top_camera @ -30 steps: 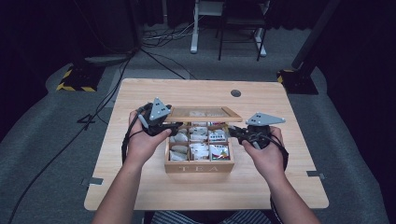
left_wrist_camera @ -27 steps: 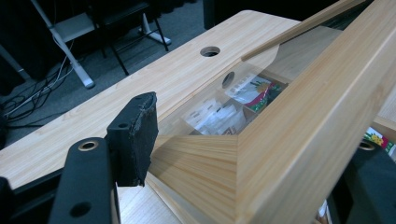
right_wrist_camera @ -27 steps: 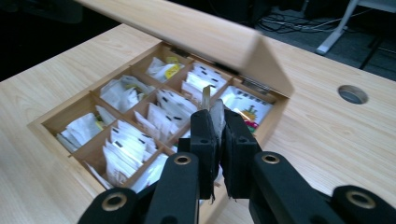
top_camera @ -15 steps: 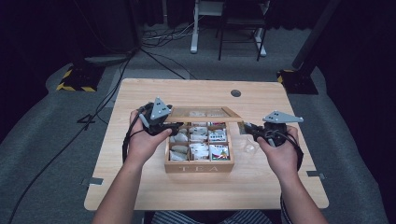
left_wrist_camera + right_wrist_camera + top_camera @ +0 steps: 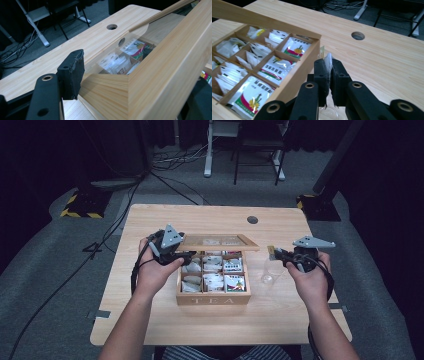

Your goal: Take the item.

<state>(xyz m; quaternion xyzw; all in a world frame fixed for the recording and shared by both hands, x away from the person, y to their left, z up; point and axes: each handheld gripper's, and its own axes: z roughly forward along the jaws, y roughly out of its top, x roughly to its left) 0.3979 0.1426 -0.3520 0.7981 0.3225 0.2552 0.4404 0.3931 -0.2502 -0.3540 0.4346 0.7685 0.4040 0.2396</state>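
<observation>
A wooden box marked TEA [image 5: 212,299] sits mid-table, its compartments full of tea sachets [image 5: 274,70]. My left gripper [image 5: 182,256] is shut on the left edge of the box's windowed lid [image 5: 220,241] and holds it raised; one black pad [image 5: 72,72] presses the lid frame [image 5: 160,67]. My right gripper [image 5: 277,254] is to the right of the box, above the table, shut on a thin pale tea sachet [image 5: 327,60]. A clear glass [image 5: 268,272] stands on the table just below that gripper, beside the box's right wall.
A round cable hole [image 5: 252,219] is in the table near its far edge. The table's right part [image 5: 300,310] and front strip are bare wood. Desk legs and cables lie on the floor beyond the table.
My right gripper has moved rightwards from the box's right side, out over the table by the glass, with the sachet in it. The left gripper still holds the lid up.
</observation>
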